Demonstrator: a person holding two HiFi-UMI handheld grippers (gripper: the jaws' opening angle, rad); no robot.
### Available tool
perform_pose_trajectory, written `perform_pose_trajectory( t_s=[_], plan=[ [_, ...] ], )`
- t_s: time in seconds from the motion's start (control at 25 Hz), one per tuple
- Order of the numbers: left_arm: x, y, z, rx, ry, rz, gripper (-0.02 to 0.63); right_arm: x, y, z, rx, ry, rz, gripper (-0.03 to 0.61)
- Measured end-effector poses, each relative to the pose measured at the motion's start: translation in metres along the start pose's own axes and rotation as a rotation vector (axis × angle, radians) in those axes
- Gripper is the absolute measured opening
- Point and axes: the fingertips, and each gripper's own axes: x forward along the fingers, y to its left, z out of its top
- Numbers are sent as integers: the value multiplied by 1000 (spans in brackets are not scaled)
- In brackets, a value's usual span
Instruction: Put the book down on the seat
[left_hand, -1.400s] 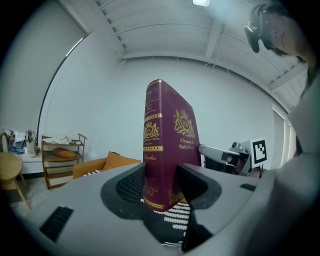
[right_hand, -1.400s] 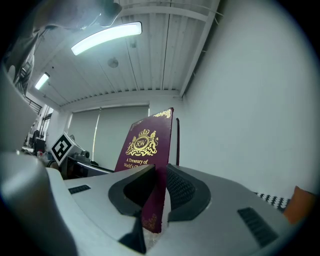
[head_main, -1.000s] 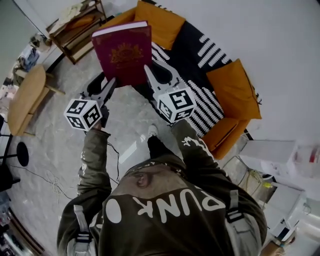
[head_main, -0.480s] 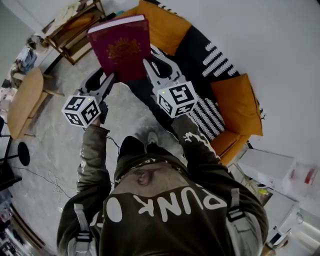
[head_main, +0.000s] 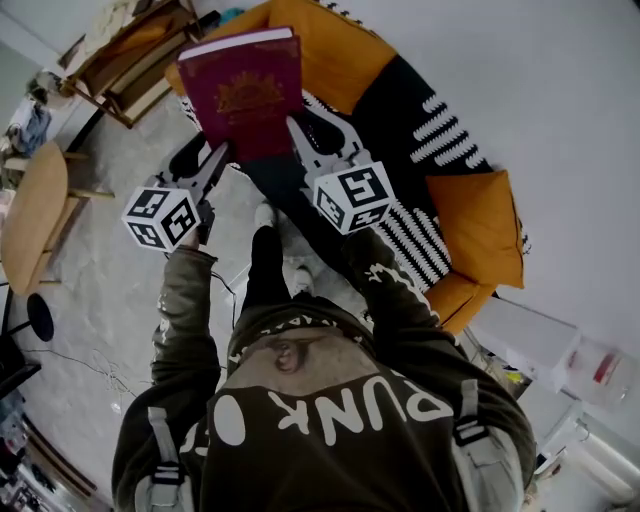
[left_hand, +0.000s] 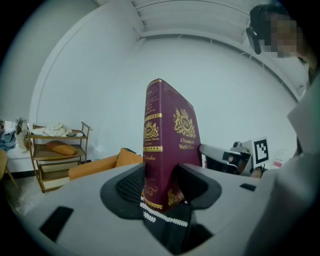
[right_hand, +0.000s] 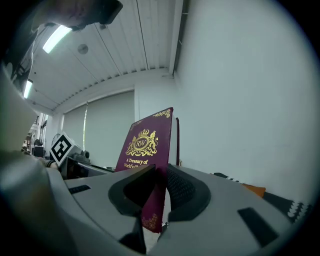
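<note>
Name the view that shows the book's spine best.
The left gripper view: the maroon book turns its gold-banded spine to that camera. The head view shows only its front cover and top page edges; the right gripper view, its cover.

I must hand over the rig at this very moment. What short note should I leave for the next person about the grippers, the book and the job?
Left gripper: shut on the book, at its lower edge by the spine.
Right gripper: shut on the same lower edge, at the other corner.
Book: held upright in the air, not yet on the seat.
Done: the book is held by both grippers.
Left: lay it on the seat, then open both.
</note>
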Motion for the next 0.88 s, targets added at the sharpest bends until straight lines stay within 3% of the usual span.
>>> perform_pose_trajectory(
  t_s=[0.24,0.44,0.88],
  plan=[
    [75,91,-14,-60,69,-21,195,97,-52,-44,38,82,-40,77],
    [132,157,-50,-121,145,-26,195,162,-90,-103,81,169,-63,78],
    [248,268,-194,-253,275,-17,195,257,-170,-280,165,349,-104,78]
  ],
)
